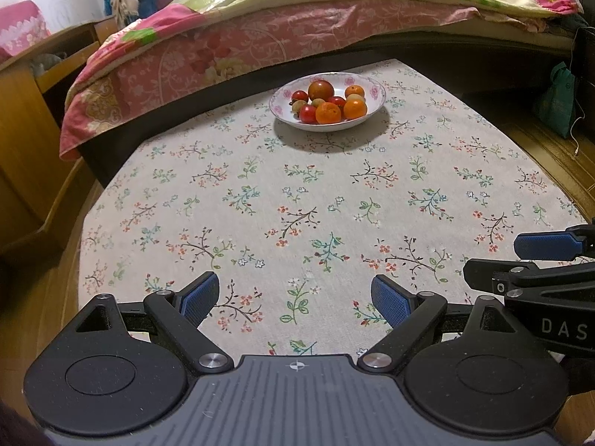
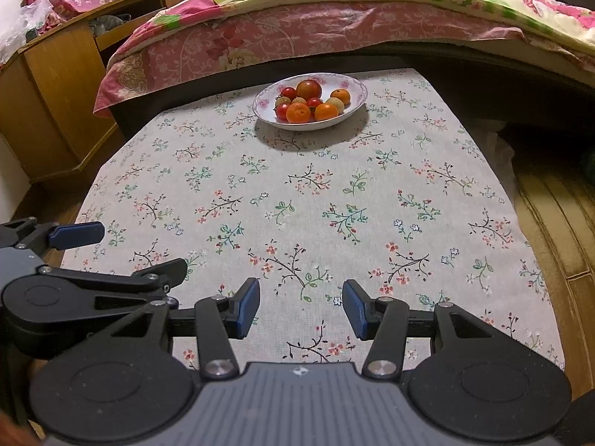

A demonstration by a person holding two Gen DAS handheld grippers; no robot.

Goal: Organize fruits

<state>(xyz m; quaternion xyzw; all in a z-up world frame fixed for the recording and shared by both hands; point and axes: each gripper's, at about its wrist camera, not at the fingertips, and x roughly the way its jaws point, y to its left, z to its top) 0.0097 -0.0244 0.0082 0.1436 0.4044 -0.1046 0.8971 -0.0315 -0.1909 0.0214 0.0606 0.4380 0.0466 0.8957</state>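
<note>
**Fruit piled in the dish, both tools empty**

My left gripper (image 1: pixel 293 303) hangs wide apart, holding nothing, low over the near edge of the floral-print tablecloth (image 1: pixel 260 193). My right gripper (image 2: pixel 301 306) beside it is likewise spread and empty. The fruits (image 1: pixel 329 102), oranges and small red tomatoes, sit heaped in the shallow white floral-rimmed bowl (image 1: pixel 377 91) at the table's far side. Being round, they have no long axis or heading. My worry: pinching one could nudge its neighbours rolling over the low rim.
</note>
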